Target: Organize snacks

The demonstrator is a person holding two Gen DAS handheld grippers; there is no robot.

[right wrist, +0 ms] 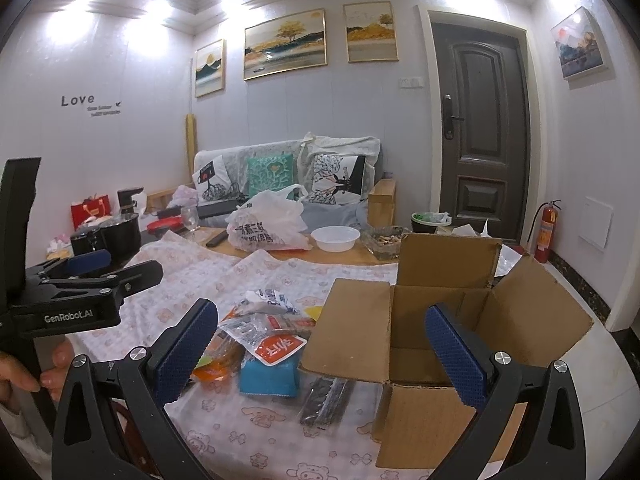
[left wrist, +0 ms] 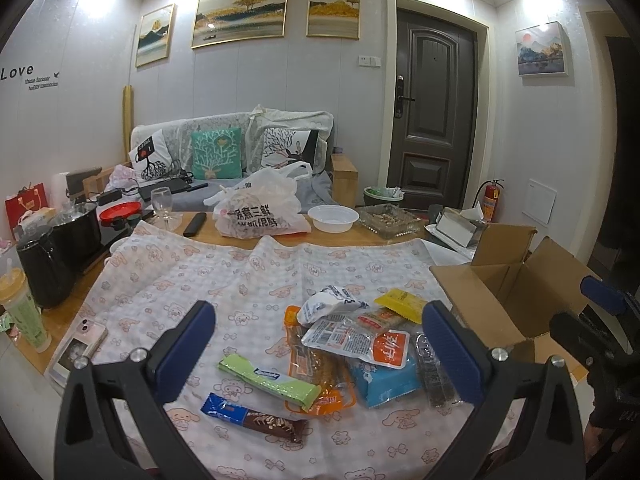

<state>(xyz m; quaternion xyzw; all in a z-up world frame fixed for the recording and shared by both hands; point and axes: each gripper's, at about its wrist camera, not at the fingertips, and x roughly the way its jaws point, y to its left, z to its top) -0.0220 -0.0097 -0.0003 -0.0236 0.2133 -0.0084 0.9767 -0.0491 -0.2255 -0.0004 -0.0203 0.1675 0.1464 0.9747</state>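
Patterned tablecloth [left wrist: 240, 272], snack pile [left wrist: 352, 344] between spread left fingers [left wrist: 188, 344], right fingers [right wrist: 452, 344] released over cardboard box [right wrist: 440, 320]

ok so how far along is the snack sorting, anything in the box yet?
Nothing looks done: what shows of the cardboard box interior is bare. Both the left claw and right claw are open, holding nothing. The whole pile is left on the cloth, including the green bar, chocolate bar and blue pack.
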